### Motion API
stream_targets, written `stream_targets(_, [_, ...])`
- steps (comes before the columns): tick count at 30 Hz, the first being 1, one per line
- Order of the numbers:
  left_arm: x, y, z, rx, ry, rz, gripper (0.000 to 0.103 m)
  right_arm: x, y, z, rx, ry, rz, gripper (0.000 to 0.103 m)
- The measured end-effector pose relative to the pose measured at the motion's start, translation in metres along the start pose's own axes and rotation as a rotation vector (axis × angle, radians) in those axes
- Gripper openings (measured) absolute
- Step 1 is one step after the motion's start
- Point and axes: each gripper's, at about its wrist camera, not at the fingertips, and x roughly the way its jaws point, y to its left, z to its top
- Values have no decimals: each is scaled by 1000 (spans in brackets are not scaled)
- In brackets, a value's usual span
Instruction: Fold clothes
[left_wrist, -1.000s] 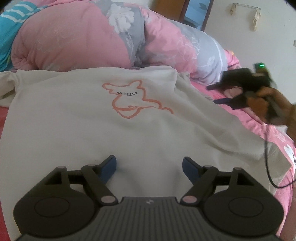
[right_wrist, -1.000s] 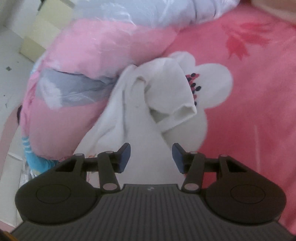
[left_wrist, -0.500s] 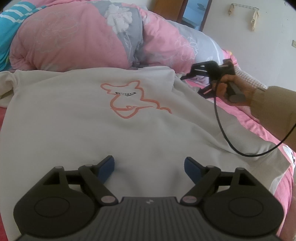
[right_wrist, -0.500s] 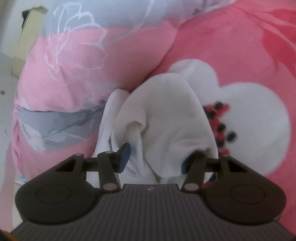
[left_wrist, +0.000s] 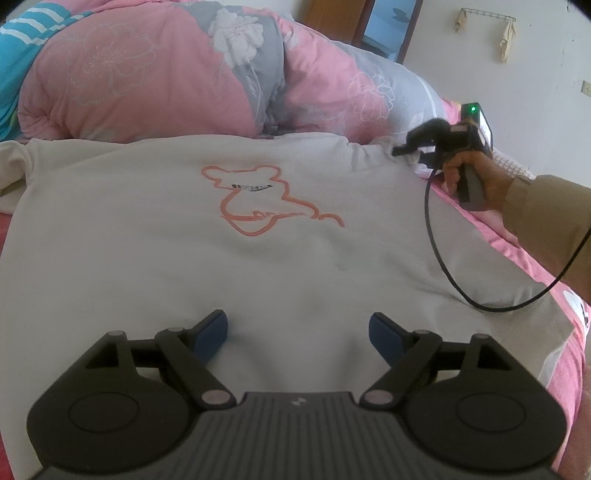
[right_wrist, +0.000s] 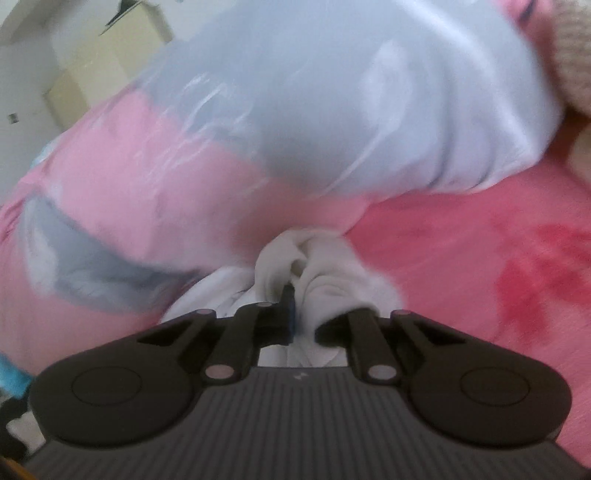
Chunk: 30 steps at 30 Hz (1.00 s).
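A cream sweatshirt with an orange outline of a bear lies flat on the bed, chest up. My left gripper hovers open over its lower part, nothing between the blue pads. At the far right of that view a hand holds my right gripper at the bunched end of the sweatshirt's sleeve. In the right wrist view the right gripper is shut on that white sleeve, cloth bulging around the closed jaws.
A pink and grey flowered duvet is heaped along the far edge of the sweatshirt. The pink bedsheet lies to the right. A black cable from the right gripper trails over the sweatshirt. A tan sleeve enters from the right.
The right gripper moved in over the bunched sleeve end and its jaws closed on the cloth. The left gripper stayed where it was, open.
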Motion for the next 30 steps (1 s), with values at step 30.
stream_targets(30, [-4,-2,0,13,-4,43,85,-292,-73,-165,316,366,159,45])
